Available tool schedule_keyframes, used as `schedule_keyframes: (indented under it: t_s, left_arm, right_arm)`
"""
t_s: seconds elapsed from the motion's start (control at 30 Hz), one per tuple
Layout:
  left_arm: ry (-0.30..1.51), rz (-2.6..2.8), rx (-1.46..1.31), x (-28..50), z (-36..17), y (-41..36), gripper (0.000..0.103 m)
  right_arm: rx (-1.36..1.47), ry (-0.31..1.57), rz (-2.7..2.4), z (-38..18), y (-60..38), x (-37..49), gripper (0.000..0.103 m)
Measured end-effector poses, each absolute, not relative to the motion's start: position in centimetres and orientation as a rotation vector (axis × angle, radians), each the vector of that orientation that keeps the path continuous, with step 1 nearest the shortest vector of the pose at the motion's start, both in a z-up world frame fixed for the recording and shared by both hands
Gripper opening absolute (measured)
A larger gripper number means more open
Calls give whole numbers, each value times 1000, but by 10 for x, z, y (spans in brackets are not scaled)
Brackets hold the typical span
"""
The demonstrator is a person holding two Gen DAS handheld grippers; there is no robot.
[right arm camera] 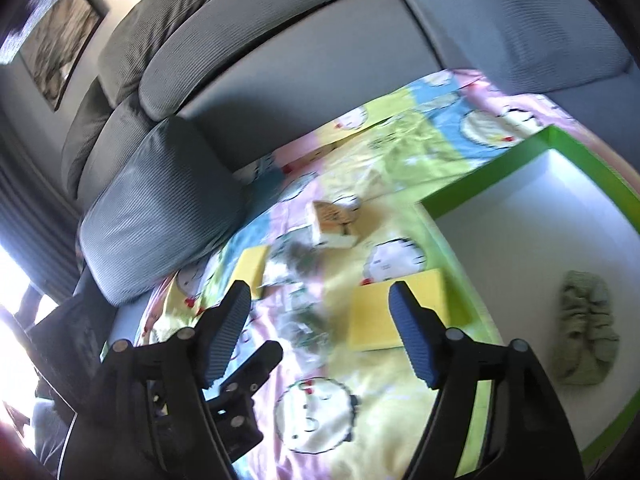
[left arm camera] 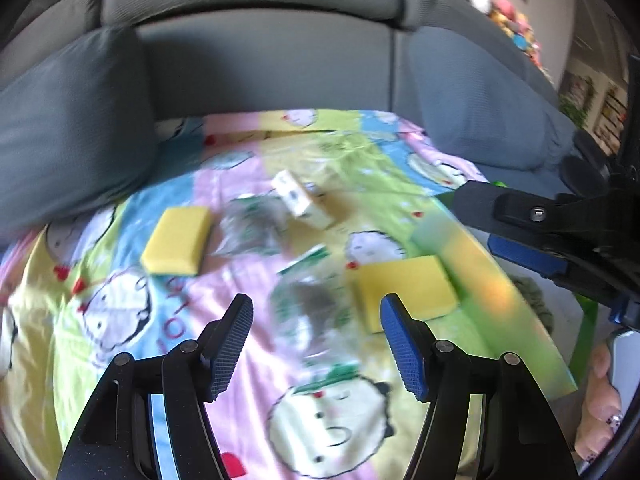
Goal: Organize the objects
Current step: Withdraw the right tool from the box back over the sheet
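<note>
While both hover over the cartoon sheet [left arm camera: 120,308] | left tongs [left arm camera: 316,344] apart, empty | right tongs [right arm camera: 320,332] apart, empty

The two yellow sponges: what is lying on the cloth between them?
Between the left sponge and the right sponge lie two clear plastic packets, blurred; the left wrist view shows it best.

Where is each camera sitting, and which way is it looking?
Left wrist view: sits on the left claw, looking down over the cartoon blanket toward the sofa; its open fingers, the right claw and a hand show.
Right wrist view: sits on the right claw, looking at the blanket and green box holding a green cloth; its open fingers and the left claw show.
Both share: the nearer yellow sponge, the small carton.
</note>
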State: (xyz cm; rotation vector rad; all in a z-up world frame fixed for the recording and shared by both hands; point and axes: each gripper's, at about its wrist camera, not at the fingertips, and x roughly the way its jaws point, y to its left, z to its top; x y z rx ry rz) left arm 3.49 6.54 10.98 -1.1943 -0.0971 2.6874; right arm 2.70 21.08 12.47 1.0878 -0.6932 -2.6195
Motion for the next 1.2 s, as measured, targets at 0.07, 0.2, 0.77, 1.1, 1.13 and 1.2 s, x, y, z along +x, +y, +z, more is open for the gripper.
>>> schedule_keyframes:
  t_s: [0.07, 0.2, 0.77, 1.1, 1.13, 1.2]
  left_arm:
    - [-152, 2687, -1210, 34, 104, 53, 67]
    - [-226, 2698, -1223, 31, 92, 34, 67]
    - [-497, 2577, -1339, 13, 57, 0, 67]
    - [-672, 2401, -1370, -1, 38, 4, 67]
    - [-679, 2393, -1370, -1, 37, 5, 67]
    - [-692, 2373, -1372, -1, 36, 5, 67]
  right_arm:
    - [1102, -675, -2592, 123, 199, 22, 72]
    - [1146, -629, -2558, 114, 175, 11, 73]
    - [1431, -584, -2490, 57, 138, -38, 73]
    - [1487, -519, -2509, 47, 137, -46, 58]
    - [1492, -517, -2511, 46, 138, -47, 57]
    - [1498, -524, -2508, 43, 140, -48, 55]
